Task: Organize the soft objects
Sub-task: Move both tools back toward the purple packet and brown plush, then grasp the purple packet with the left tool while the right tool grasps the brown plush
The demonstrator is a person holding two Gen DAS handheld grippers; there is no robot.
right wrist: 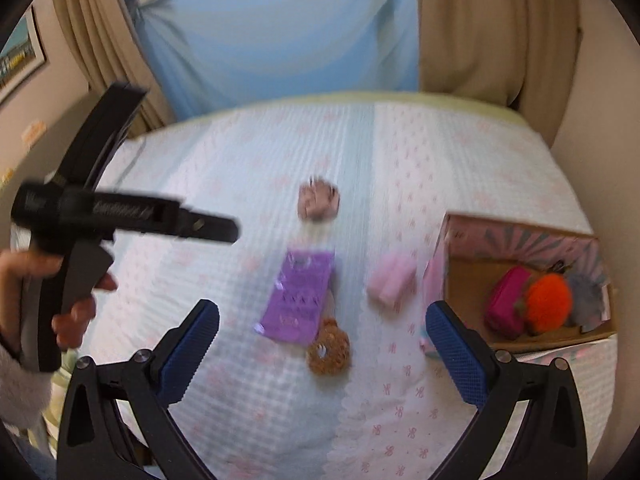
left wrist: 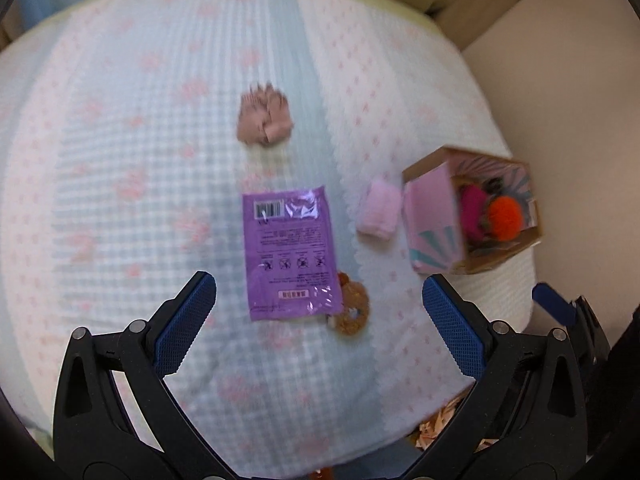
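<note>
On the bed lie a purple plastic packet point(left wrist: 291, 253) point(right wrist: 298, 300), a brown fuzzy ring point(left wrist: 352, 307) point(right wrist: 329, 350) touching its near corner, a pink rolled cloth point(left wrist: 380, 212) point(right wrist: 393, 282) and a beige scrunched cloth point(left wrist: 264, 120) point(right wrist: 319, 201) farther back. An open cardboard box point(left wrist: 436, 224) point(right wrist: 464, 280) at the right holds a magenta pouch point(right wrist: 507, 304), an orange pompom point(left wrist: 505, 215) point(right wrist: 548, 303) and a grey fluffy item point(right wrist: 584, 292). My left gripper point(left wrist: 319, 302) is open and empty above the packet. My right gripper point(right wrist: 322, 332) is open and empty above the ring.
The bed point(left wrist: 120, 160) point(right wrist: 440, 152) has a pale blue and pink quilt. A blue sheet point(right wrist: 280, 40) and beige curtains point(right wrist: 480, 20) hang behind it. The left gripper's body and the hand holding it point(right wrist: 80, 216) show at the left of the right wrist view.
</note>
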